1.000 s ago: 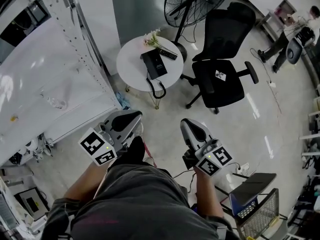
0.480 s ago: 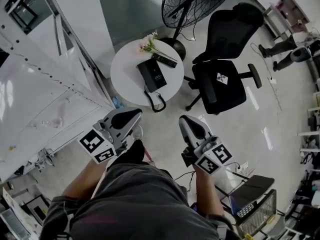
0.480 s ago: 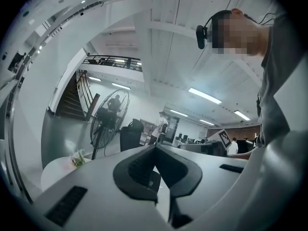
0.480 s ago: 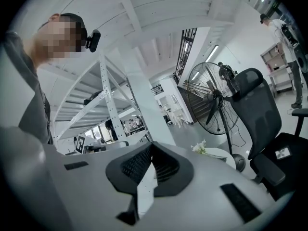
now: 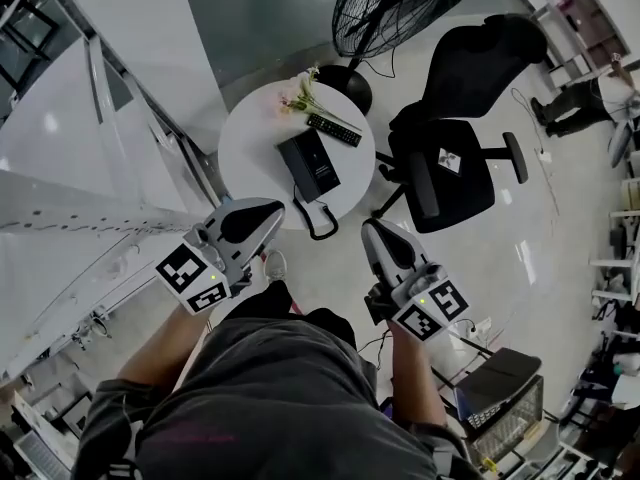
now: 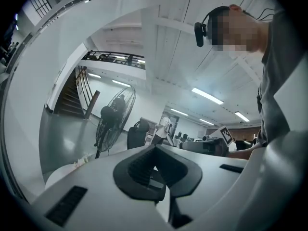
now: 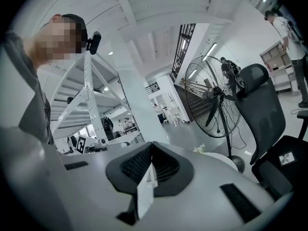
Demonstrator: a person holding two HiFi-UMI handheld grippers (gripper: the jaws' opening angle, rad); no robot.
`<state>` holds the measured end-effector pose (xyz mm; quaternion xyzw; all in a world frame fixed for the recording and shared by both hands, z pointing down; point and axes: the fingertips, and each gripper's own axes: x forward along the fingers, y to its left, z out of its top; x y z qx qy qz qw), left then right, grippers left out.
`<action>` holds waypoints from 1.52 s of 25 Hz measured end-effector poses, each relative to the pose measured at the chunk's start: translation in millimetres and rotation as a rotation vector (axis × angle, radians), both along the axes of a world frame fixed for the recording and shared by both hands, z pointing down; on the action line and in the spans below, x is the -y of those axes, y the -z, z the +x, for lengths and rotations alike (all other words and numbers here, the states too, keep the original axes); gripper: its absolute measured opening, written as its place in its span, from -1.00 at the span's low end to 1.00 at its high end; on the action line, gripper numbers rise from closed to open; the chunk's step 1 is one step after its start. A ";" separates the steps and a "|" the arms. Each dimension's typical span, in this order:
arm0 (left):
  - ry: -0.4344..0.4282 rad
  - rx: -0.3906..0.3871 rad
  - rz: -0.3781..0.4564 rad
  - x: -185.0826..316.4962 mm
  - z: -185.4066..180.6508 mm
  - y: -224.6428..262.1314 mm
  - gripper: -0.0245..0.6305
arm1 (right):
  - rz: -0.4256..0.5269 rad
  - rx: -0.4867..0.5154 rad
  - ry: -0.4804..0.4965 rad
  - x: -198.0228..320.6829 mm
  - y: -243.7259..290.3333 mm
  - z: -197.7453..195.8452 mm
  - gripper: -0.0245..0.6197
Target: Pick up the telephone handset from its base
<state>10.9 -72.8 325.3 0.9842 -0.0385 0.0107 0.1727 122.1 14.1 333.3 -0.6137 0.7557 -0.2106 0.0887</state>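
While the telephone handset (image 5: 304,171) lies on its base (image 5: 325,161) on the round table (image 5: 250,143), upper middle, our left gripper (image 5: 268,210) and right gripper (image 5: 374,232) are pinched closed, empty; we have not reached it yet.

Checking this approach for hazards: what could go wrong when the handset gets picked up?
The coiled cord hangs over the round table's edge, so a lift might drag the whole telephone. The remote and flowers lie just behind it and could get knocked. The office chair stands close beside the table, narrowing the approach.
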 end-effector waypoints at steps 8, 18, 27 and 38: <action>0.023 0.006 -0.008 30.5 4.3 -3.9 -0.89 | -0.014 0.004 0.011 31.7 -4.7 5.2 -0.87; 0.084 0.080 -0.050 52.6 21.8 -44.7 -0.89 | -0.034 0.030 0.061 57.1 -19.7 28.7 -0.87; 0.249 0.156 -0.169 74.9 45.3 -122.9 -0.88 | -0.092 0.021 0.217 93.3 -49.1 61.6 -0.87; 0.448 0.218 -0.311 95.8 53.0 -233.1 -0.88 | -0.173 0.016 0.417 125.2 -106.0 73.6 -0.87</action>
